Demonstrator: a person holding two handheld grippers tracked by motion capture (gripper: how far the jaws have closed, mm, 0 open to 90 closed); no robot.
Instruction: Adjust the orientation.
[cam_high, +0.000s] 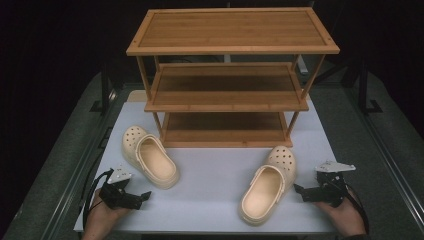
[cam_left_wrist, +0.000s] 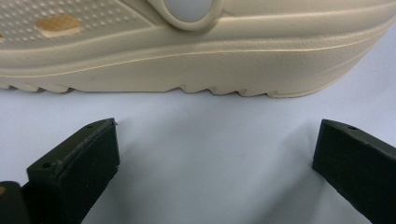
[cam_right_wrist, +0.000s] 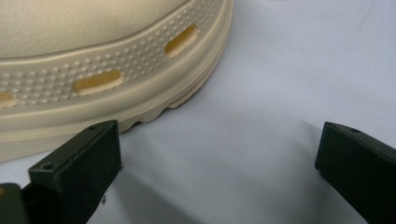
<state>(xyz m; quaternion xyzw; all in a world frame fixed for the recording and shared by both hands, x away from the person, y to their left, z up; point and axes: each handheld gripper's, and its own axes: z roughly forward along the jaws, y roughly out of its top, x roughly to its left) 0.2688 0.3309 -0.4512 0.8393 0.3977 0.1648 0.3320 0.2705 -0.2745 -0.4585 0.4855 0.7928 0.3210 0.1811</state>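
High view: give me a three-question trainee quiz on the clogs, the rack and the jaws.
1. How many shelves does the rack have?
2. True or false: the left clog stands on the bottom shelf.
3. The right gripper is: A) shut on the right clog; B) open beside it; C) resting on the rack.

Key: 1. Three. 2. False; it lies on the table in front of the rack, by the open left gripper. 3. B.

White table bears a wooden rack; two cream clogs.
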